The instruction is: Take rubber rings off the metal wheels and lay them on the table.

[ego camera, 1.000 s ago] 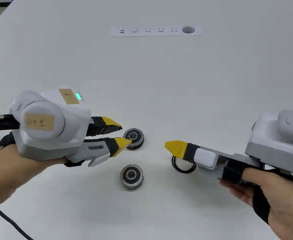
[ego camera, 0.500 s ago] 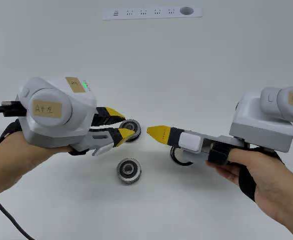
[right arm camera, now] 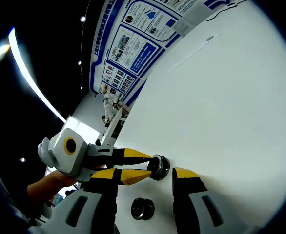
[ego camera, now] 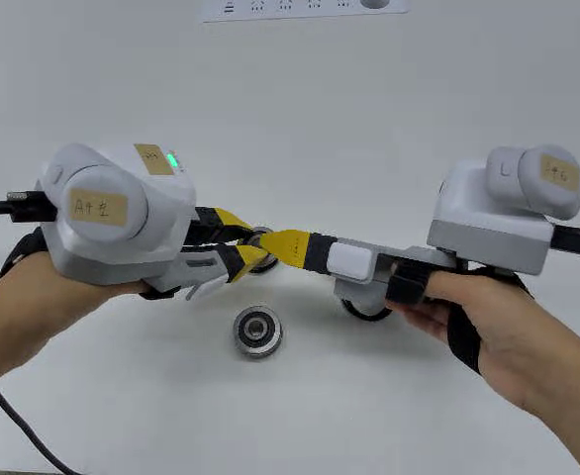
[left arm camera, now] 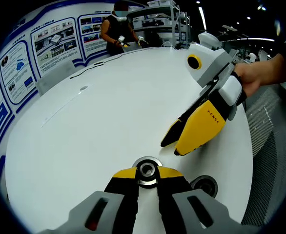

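Observation:
My left gripper [ego camera: 249, 248] is shut on a metal wheel [ego camera: 262, 245] with a black rubber ring, holding it by its sides between the yellow tips [left arm camera: 147, 175]. My right gripper [ego camera: 276, 244] reaches in from the right, open, its yellow tips right at that wheel [right arm camera: 158, 166]. In the left gripper view it [left arm camera: 197, 126] sits just beyond the held wheel [left arm camera: 147, 168]. A second wheel [ego camera: 257, 331] lies flat on the white table below both grippers. A loose black rubber ring [ego camera: 367, 309] lies on the table, half hidden under the right gripper.
A white power strip [ego camera: 305, 7] sits at the far edge of the table [ego camera: 369, 119]. A black cable [ego camera: 8, 427] trails from the left gripper. A person [left arm camera: 117, 24] stands far behind the table.
The right gripper has moved left, away from the loose ring, until its tips meet the wheel at the left gripper. The left gripper's tips went from beside that wheel to around it.

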Demonstrator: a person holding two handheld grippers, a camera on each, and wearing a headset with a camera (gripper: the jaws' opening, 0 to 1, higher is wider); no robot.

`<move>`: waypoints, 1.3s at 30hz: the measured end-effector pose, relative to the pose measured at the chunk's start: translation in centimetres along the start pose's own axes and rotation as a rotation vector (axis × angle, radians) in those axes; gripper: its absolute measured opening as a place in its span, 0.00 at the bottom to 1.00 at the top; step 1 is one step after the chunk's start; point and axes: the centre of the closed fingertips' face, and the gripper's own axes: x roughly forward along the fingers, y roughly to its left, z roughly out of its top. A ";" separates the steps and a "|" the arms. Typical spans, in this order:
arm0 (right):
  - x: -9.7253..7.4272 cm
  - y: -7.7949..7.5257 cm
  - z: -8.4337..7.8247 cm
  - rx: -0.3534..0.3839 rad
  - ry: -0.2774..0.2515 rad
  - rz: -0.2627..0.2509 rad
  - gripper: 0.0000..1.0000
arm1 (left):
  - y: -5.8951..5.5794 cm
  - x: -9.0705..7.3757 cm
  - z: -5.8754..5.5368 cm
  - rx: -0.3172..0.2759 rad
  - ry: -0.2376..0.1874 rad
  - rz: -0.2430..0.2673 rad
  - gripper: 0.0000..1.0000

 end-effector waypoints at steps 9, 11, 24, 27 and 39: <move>1.3 0.1 -0.6 -0.005 0.030 0.012 0.48 | 0.0 0.0 -0.1 -0.005 0.001 -0.007 0.15; 1.5 0.0 -0.6 -0.003 0.032 0.012 0.48 | 0.0 0.0 -0.1 -0.003 0.001 -0.010 0.14; 2.2 0.1 -0.7 0.009 0.034 0.016 0.48 | 0.1 0.1 -0.1 0.010 0.002 -0.018 0.14; 2.2 0.1 -0.7 0.007 0.034 0.013 0.48 | 0.1 0.1 -0.1 0.019 0.007 -0.020 0.13; 2.1 0.1 -0.6 0.030 0.033 0.027 0.42 | 0.1 0.1 -0.1 0.020 0.005 -0.021 0.13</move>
